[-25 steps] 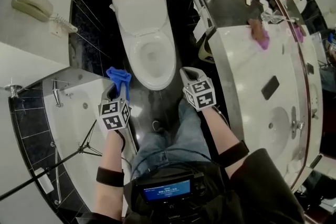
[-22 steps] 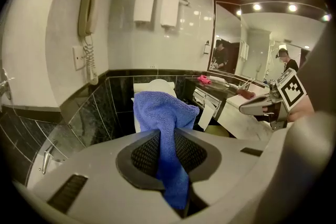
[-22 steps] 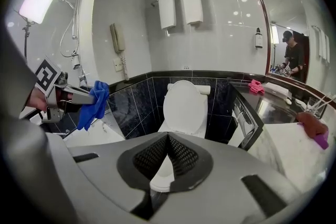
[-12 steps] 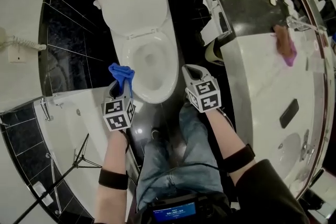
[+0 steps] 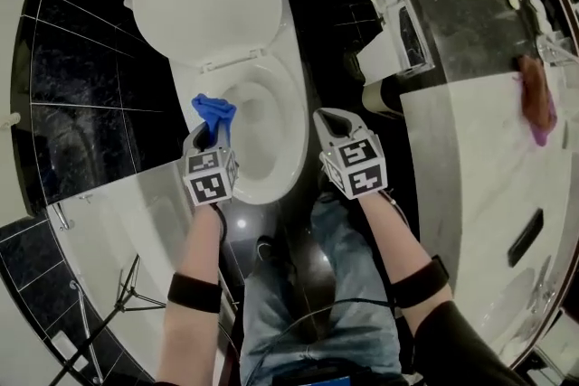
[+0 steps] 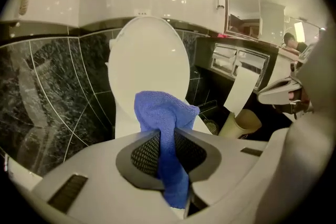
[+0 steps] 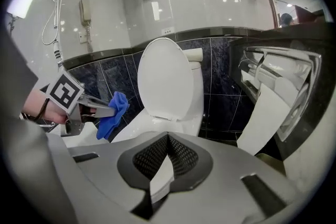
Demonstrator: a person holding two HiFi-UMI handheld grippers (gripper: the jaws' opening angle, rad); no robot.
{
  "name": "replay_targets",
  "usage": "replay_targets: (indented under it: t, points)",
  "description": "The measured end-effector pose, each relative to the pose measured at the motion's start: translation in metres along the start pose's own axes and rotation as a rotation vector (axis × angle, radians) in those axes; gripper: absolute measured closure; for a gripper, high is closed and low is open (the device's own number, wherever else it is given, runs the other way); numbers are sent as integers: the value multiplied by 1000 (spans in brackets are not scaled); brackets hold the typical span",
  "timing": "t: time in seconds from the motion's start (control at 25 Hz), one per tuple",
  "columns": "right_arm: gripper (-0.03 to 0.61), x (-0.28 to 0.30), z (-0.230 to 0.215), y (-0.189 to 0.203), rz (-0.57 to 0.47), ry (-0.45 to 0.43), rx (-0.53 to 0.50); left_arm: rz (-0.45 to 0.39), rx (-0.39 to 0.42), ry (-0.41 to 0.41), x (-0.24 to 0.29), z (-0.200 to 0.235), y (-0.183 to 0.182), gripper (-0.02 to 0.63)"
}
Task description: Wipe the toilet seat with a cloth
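Toilet lid [image 5: 204,0] up, tub [image 5: 118,221] L, paper [image 7: 262,123] R

The toilet bowl [image 5: 271,154] sits at the middle of the head view, with its lid [image 5: 204,0] raised behind it against the wall. The left tool [image 5: 210,138] is at the bowl's left rim (touching or not, I cannot tell), and the cloth [image 5: 214,111] between its jaws sticks out ahead of it. The right tool [image 5: 331,122] is just right of the bowl, over the floor [image 5: 312,32]. The bench [image 5: 470,158] runs down the right side, with a paper holder [image 5: 398,14] on its near face and a bin [image 5: 378,95] on the floor below that. A tub [image 5: 109,221] lies at lower left. The person's legs [image 5: 326,285] are before the bowl.
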State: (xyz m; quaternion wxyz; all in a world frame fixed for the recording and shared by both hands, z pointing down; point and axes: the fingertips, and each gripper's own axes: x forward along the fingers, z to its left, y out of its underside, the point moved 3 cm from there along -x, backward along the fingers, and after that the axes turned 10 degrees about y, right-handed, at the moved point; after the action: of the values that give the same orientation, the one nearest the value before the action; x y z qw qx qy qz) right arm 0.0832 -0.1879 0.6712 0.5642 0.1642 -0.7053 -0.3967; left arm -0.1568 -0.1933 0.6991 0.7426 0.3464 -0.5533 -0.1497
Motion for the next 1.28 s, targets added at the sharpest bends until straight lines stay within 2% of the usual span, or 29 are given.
replay_targets:
  t: [0.32, 0.52, 0.76, 1.04, 1.16, 1.28]
  points:
    - [558, 69, -27, 18, -29, -19, -7, 9, -7, -21, 130, 21, 10, 548]
    - [558, 95, -37, 32, -38, -27, -18, 15, -22, -54, 183, 42, 18, 548]
    - [558, 107, -49, 44, -38, -24, -5, 28, -9, -64, 217, 53, 16, 548]
    - [558, 105, -65, 44, -45, -7, 5, 10, -39, -90, 235, 53, 17, 548]
    - [558, 104, -71, 43, -48, -2, 11, 5, 21, -75, 238, 43, 11, 548]
    - [558, 104, -71, 43, -49, -2, 13, 20, 84, -8, 247, 14, 3, 549]
